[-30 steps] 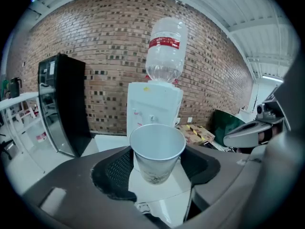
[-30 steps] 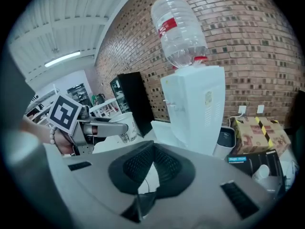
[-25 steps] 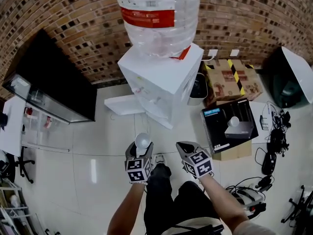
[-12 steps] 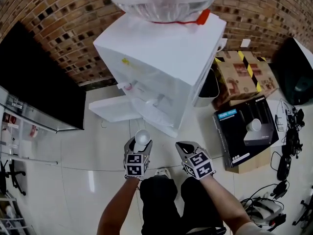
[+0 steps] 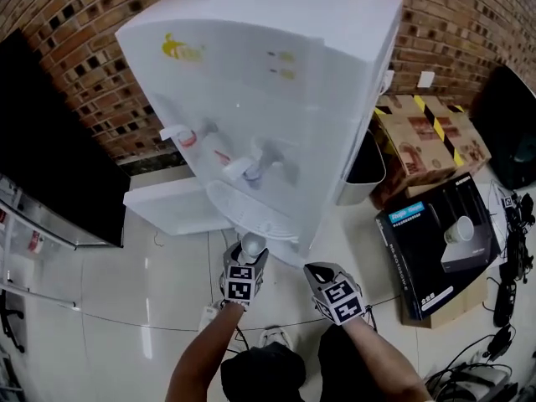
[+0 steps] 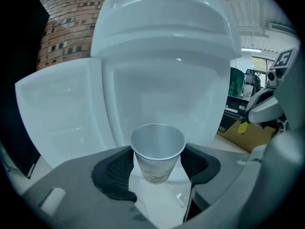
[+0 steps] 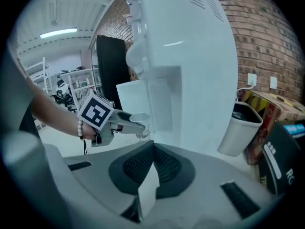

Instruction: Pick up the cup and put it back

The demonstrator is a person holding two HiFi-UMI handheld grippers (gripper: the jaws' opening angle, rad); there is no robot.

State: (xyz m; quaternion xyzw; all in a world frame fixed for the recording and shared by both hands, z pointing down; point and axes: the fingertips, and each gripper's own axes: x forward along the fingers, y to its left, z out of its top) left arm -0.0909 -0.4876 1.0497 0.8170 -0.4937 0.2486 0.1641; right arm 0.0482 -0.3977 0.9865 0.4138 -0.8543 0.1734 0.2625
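Two claws show at the bottom of the head view, each on a forearm reaching toward a white water dispenser (image 5: 276,82) that stands against a brick wall (image 5: 84,48). The left claw (image 5: 250,253) carries a small white cup (image 5: 251,244), upright with its mouth open to the camera, off the floor and just at the near edge of the dispenser's drip tray (image 5: 251,216). Above the tray sit a red tap (image 5: 180,135) and a blue tap (image 5: 243,170). The right claw (image 5: 315,269) hangs beside the left one, a little nearer the person. To the right of the dispenser stand a grey bin (image 5: 364,162), a cardboard box (image 5: 427,136) with yellow-and-black tape, and a black carton (image 5: 444,241) on the floor.

Seen from the left gripper view, the jaws are closed against the cup (image 6: 157,151), one dark ribbed pad (image 6: 114,168) pressing each side of its wall below the rim. The cup stands straight and looks empty inside. The dispenser's pale front fills the background close behind it.

Looking along the right gripper view, the jaws meet at their tips with nothing between them, so this claw (image 7: 152,151) is closed and empty. Beyond it the left claw appears from the side, a hand (image 7: 88,130) with a bead bracelet behind its marker cube, holding the cup (image 7: 138,118) level beside the dispenser's lower front. The bin (image 7: 240,128) stands to the right.
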